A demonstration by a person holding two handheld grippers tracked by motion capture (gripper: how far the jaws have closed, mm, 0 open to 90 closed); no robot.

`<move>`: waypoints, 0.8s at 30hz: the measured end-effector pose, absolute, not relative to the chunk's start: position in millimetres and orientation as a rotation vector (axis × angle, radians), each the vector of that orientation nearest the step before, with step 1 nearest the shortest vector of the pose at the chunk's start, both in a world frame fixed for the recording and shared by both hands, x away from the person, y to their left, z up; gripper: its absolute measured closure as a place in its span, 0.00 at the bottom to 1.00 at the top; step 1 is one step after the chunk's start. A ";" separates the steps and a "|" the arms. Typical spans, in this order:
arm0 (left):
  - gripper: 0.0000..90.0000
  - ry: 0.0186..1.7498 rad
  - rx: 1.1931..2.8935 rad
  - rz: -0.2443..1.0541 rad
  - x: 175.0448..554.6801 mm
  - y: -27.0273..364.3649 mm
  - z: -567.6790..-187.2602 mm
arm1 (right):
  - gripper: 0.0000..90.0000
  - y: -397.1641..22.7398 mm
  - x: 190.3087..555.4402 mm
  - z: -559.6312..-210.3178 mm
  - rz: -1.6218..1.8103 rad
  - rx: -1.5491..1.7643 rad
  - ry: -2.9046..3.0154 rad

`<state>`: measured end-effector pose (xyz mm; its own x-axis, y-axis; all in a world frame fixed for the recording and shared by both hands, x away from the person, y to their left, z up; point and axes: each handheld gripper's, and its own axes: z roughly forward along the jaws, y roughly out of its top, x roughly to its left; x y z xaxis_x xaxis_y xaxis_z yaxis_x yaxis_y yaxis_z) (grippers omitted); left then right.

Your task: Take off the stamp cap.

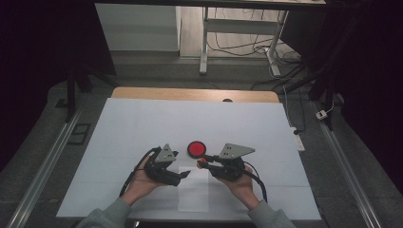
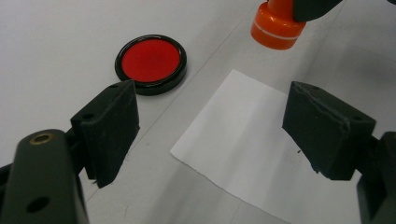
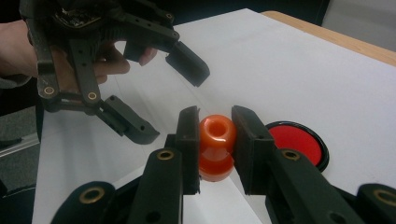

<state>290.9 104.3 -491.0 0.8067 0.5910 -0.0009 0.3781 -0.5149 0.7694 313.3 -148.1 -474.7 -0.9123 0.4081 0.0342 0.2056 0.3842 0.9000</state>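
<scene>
Orange stamp is clamped in the right gripper just beside the ink pad, paper unstamped, left gripper gaping empty.

In the left gripper view the picture's top edge is cutting off the orange stamp, and the dark tool gripping it is showing just a sliver. In the right gripper view the right tool is hiding the stamp's base and covering part of the red ink pad.
</scene>
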 end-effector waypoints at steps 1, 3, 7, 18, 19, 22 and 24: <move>0.21 0.711 2.172 0.333 290.9 104.3 -491.0 | 0.80 -148.0 313.2 -474.6 1.550 0.550 2.447; 0.21 0.711 2.169 0.330 290.6 103.7 -490.7 | 0.80 -147.7 313.0 -474.5 1.553 0.549 2.448; 0.21 0.711 2.169 0.333 290.8 102.0 -491.3 | 0.80 -146.5 313.1 -474.9 1.559 0.550 2.452; 0.22 0.678 2.167 0.339 289.4 87.1 -492.6 | 0.80 -145.1 312.6 -474.9 1.561 0.547 2.456; 0.22 0.675 2.167 0.338 289.6 86.0 -492.4 | 0.80 -144.9 312.5 -475.1 1.561 0.546 2.456; 0.23 0.672 2.162 0.337 289.9 82.1 -492.5 | 0.80 -144.6 312.3 -475.3 1.560 0.542 2.457; 0.23 0.668 2.163 0.335 290.1 79.0 -492.6 | 0.80 -144.1 312.7 -475.9 1.558 0.542 2.459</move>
<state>290.1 79.0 -492.6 0.8231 0.5679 0.0094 0.3474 -0.5165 0.7826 312.7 -144.1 -475.9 -0.9173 0.3961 0.0418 0.2069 0.3842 0.8998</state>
